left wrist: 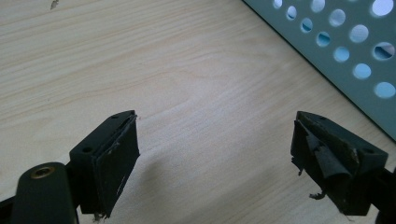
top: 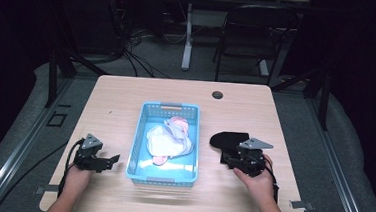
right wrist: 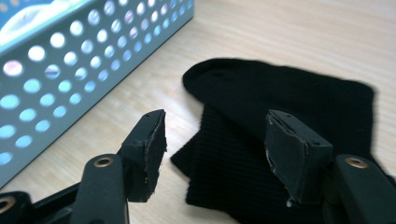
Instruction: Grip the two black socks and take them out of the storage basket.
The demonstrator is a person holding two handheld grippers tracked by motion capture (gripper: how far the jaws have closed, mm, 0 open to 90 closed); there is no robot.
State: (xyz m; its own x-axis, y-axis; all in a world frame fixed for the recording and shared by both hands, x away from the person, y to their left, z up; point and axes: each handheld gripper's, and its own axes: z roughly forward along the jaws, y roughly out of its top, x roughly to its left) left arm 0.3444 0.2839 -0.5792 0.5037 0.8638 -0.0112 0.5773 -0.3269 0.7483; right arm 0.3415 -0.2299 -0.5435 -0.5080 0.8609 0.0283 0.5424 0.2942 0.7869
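Black sock [top: 228, 139] lying flat on the table [top: 126, 96], just right of the blue basket [top: 148, 106], and that's clearly what the right gripper [top: 230, 160] is going for. Its jaws are spread wide with nothing between them, and in the right gripper view [right wrist: 212, 154] they sit right over the ribbed cuff end of the sock [right wrist: 280, 98], one jaw on either side of the near edge. The sock lies just ahead of the tongs, stretching away from the hand toward the far side and a bit left, with its rounded toe end closest to the basket wall [right wrist: 70, 70]. So the long axis runs more or less in line with the gripper, meaning a short push forward and down should put cloth between the pads, I'd guess.

The left gripper [top: 112, 159] is on the other side of the basket, also wide open and empty, pointing at the basket's left wall over bare wood [left wrist: 187, 84]. It's well apart from the sock, with the whole basket in between.

The basket already has some light-coloured socks [top: 170, 137] piled in it, white and pinkish.
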